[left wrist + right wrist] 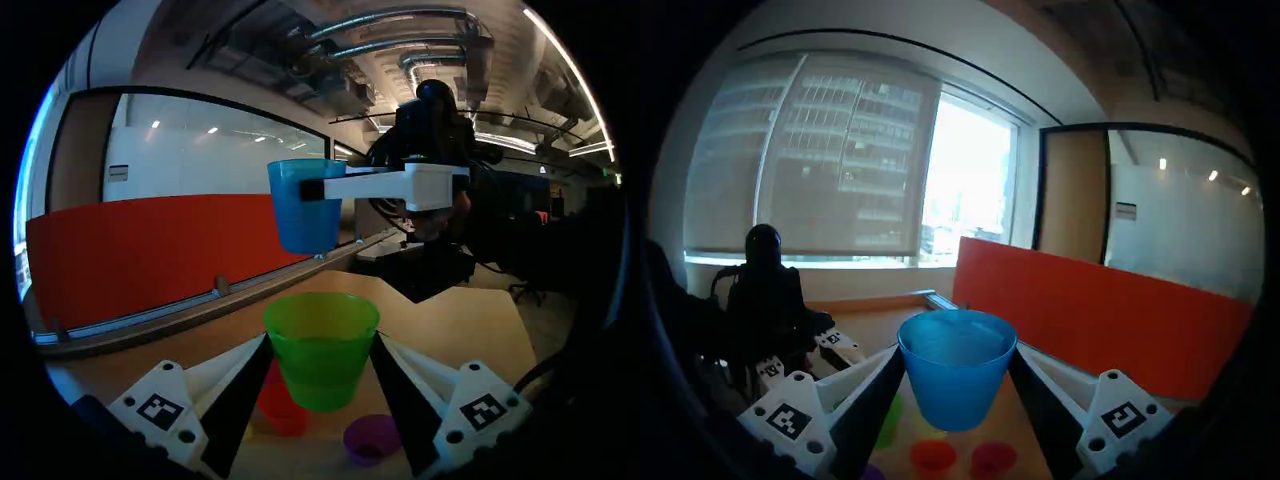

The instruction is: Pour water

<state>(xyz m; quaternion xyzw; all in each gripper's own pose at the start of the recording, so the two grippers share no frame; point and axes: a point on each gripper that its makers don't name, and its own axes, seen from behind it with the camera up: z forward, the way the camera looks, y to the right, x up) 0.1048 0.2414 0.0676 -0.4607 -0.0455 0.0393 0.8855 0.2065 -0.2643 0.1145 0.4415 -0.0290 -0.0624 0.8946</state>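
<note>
My left gripper (320, 346) is shut on a green plastic cup (322, 352), held upright low in the left gripper view. Beyond and above it hangs a blue cup (302, 206), upright, gripped by my right gripper (310, 190), with a hand behind it. In the right gripper view the same blue cup (958, 378) sits upright between the fingers of the right gripper (958, 360). Behind the left finger there, an edge of the green cup (890, 418) peeks out. I cannot tell whether either cup holds water.
A wooden table (448, 320) lies below. An orange cup (282, 410) and a purple cup (372, 440) stand on it. The right gripper view shows an orange cup (932, 458) and a pink cup (994, 460). A red partition (144, 256) borders the table.
</note>
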